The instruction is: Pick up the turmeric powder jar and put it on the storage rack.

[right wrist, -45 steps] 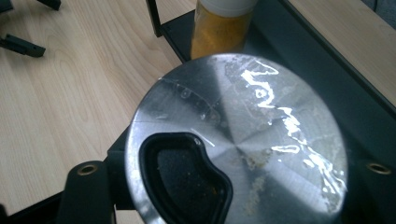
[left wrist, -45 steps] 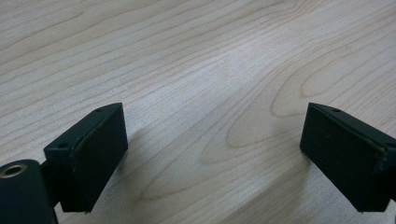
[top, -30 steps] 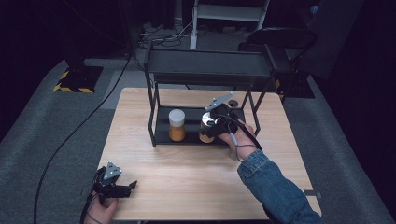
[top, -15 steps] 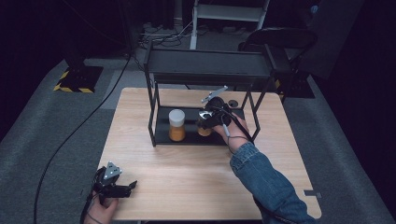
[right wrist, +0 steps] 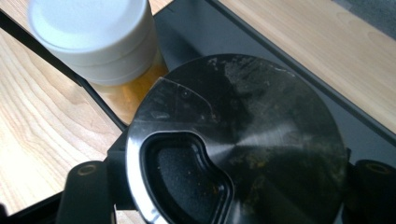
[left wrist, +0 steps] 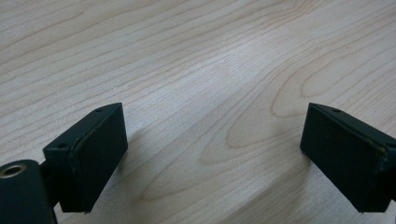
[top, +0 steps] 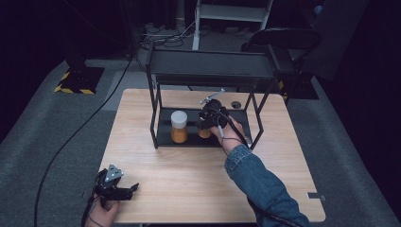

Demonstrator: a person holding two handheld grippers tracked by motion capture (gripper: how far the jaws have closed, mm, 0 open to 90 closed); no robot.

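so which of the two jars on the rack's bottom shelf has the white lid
The left jar, standing free on the black rack. It has a white lid; the other jar, clamped in the right gripper, has a black metal shaker lid.

Two jars (top: 179,126) side by side in rack (top: 208,68)

Blue denim sleeve (top: 265,184), black tools

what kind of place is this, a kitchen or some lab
Probably a recording lab or studio, not a kitchen: a lone wooden table on grey carpet, dark surroundings, loose cables across the floor, and a black metal shelf rack as a prop.
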